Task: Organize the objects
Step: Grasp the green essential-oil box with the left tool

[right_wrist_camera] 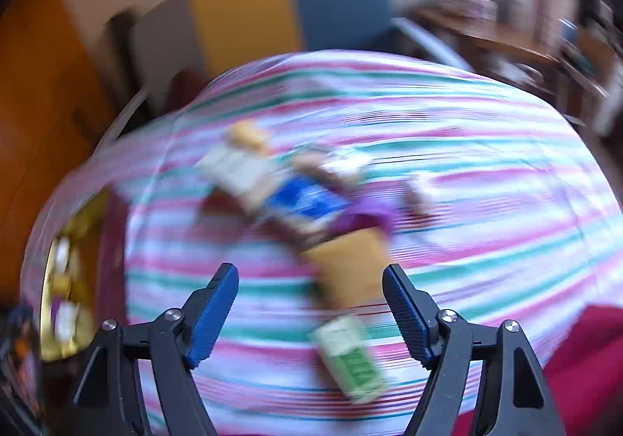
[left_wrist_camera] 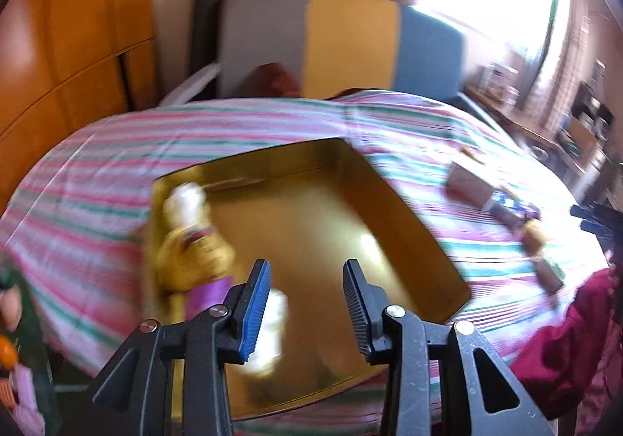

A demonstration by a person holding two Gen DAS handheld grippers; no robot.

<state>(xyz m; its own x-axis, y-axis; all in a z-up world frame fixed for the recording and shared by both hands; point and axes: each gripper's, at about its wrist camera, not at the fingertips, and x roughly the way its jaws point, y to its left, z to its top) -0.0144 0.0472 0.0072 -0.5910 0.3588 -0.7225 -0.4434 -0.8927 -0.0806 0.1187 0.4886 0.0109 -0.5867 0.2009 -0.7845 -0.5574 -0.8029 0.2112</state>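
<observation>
The gold tin (left_wrist_camera: pixel 311 202) sits open on the striped bedspread (left_wrist_camera: pixel 117 171), directly ahead of my left tool (left_wrist_camera: pixel 307 303), whose two blue-padded fingers hang over the tin's near half. A yellow packet with a white top and purple band (left_wrist_camera: pixel 194 241) lies inside the tin along its left wall, just left of my left finger; a second white shape shows low in the tin behind that finger, too blurred to name. To the right of the tin, well apart from it on the bedspread, lies a loose row of small packages (left_wrist_camera: pixel 502 206).

My right tool (right_wrist_camera: pixel 311 303) hovers over that same group. A tan packet (right_wrist_camera: pixel 346 268) lies between its fingers and slightly beyond them, and a green and white box (right_wrist_camera: pixel 348 358) lies nearer, also between the fingers. Farther out sit a blue packet (right_wrist_camera: pixel 307 202), a white box (right_wrist_camera: pixel 237 167) and something purple. In this view the tin shows at the far left edge.

All printing on the packages is smeared by motion blur; I cannot read any brand or word.

Both tools are spread wide, released, gripping nothing and touching nothing that I can make out.
</observation>
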